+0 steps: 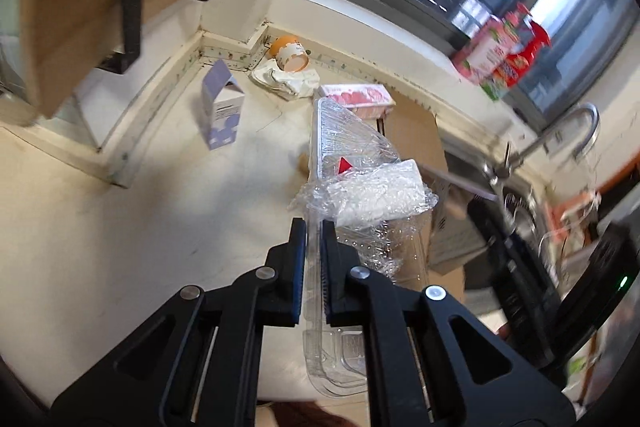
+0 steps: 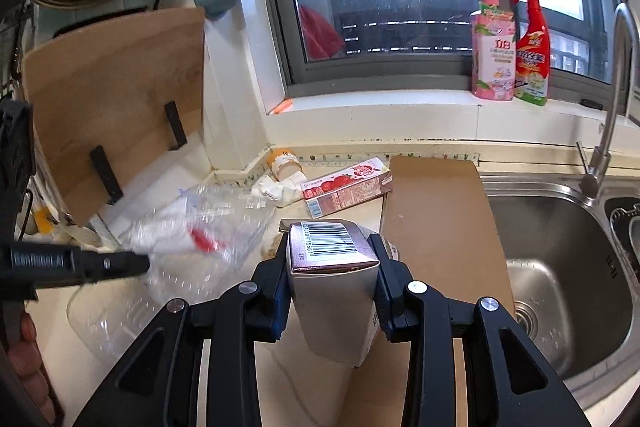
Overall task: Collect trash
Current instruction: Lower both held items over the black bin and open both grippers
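My left gripper [image 1: 314, 227] is shut on the rim of a clear plastic clamshell container [image 1: 344, 139] wrapped in crinkled film, held above the counter. It shows blurred in the right wrist view [image 2: 200, 239], with the left gripper [image 2: 140, 263] at its edge. My right gripper [image 2: 332, 243] is shut on a grey carton [image 2: 336, 291] with a barcode on top, held above the counter. A purple-and-white carton [image 1: 222, 107], an orange cup [image 1: 290, 53] on its side, crumpled white paper [image 1: 288, 79] and a pink strawberry carton [image 2: 344, 187] lie near the back wall.
A cardboard sheet [image 2: 440, 211] lies beside the steel sink [image 2: 560, 267] with its faucet [image 2: 612, 99]. A wooden cutting board [image 2: 116, 99] leans in a rack at the left. Two cleaner bottles [image 2: 508, 47] stand on the window sill.
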A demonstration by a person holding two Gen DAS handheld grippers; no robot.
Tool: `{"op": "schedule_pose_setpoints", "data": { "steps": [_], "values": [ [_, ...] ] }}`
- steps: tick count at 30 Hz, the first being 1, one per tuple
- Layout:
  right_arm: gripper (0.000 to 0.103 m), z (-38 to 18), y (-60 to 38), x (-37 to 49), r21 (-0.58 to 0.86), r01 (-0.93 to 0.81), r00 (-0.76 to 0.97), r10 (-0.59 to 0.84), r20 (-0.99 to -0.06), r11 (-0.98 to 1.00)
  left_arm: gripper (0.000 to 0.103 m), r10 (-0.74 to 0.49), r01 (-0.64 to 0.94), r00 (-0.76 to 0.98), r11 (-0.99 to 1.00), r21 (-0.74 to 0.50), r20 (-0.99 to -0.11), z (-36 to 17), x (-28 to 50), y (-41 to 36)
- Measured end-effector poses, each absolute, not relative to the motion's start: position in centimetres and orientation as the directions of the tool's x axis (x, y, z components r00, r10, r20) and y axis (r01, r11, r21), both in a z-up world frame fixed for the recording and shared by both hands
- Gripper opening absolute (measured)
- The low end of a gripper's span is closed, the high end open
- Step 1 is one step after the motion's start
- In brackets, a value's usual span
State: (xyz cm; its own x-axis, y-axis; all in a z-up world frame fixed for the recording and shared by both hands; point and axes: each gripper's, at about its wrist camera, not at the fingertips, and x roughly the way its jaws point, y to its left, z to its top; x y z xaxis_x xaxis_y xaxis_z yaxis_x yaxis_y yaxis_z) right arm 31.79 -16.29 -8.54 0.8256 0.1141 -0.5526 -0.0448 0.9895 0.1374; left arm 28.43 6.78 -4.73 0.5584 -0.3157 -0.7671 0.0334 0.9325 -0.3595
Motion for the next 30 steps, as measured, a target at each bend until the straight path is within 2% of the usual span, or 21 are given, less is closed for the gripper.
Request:
{"op": "schedule_pose_setpoints", "data": {
  "steps": [16,30],
  "values": [
    [0.034,-4.6,-13.3,14.5,0.156,0.105,0.850,-0.008,-0.526,0.982,0.005,-0.385,0.203,0.510,0.923,-0.328,-0.769,-3.2,18.1,8.1],
    [0.034,-5.7,-13.7,2.5,0.210,0.035,0.817,0.093,-0.569,0.977,0.005,-0.317,0.179,0.469,0.948,-0.263,-0.824,-4.8,8.3,7.8]
  ]
}}
